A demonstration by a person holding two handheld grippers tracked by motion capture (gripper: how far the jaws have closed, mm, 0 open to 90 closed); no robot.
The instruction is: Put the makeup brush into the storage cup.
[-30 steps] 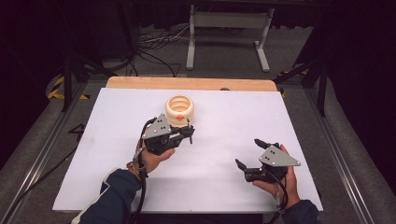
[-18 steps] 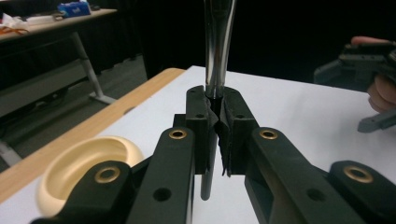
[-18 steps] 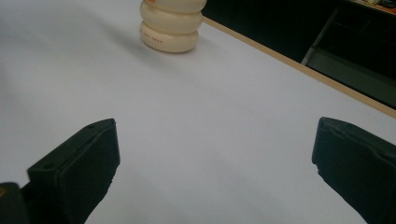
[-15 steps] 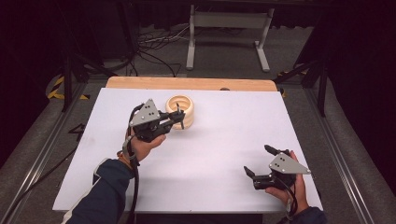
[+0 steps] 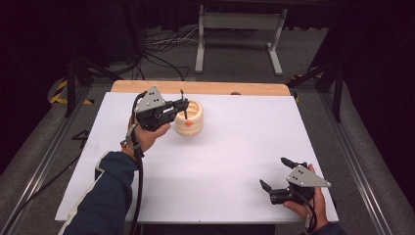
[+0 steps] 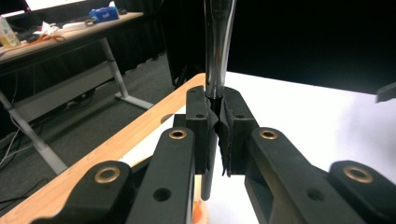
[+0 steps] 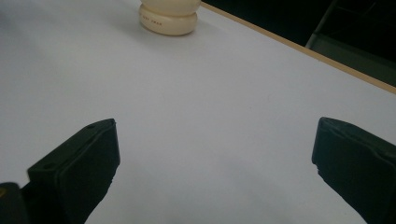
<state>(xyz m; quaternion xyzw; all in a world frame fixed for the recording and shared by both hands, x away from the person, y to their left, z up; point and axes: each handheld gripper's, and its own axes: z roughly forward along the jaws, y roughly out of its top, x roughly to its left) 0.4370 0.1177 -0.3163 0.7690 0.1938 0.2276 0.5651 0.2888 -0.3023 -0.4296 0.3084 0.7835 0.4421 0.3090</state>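
Observation:
My left gripper (image 5: pixel 183 105) is shut on a thin dark shiny rod (image 5: pixel 184 108) that stands nearly upright. The rod's orange lower end (image 5: pixel 188 123) hangs at the near rim of a cream ribbed pot (image 5: pixel 192 120) at the table's far middle; whether they touch I cannot tell. In the left gripper view the rod (image 6: pixel 218 46) rises straight out of the closed gripper (image 6: pixel 218 116). My right gripper (image 5: pixel 274 172) is open and holds nothing, low over the table's front right. In the right gripper view the gripper (image 7: pixel 215 149) frames bare white table, with the pot (image 7: pixel 169 18) far ahead.
The white tabletop (image 5: pixel 235 147) has a wooden strip (image 5: pixel 205 88) along its far edge. A metal stand (image 5: pixel 240 24) and cables (image 5: pixel 161 49) are on the dark floor behind. A desk (image 6: pixel 56 37) with clutter stands off to the side.
The left gripper has risen and moved toward the far left, next to the pot, with the rod now upright. The right gripper has drifted toward the front right corner.

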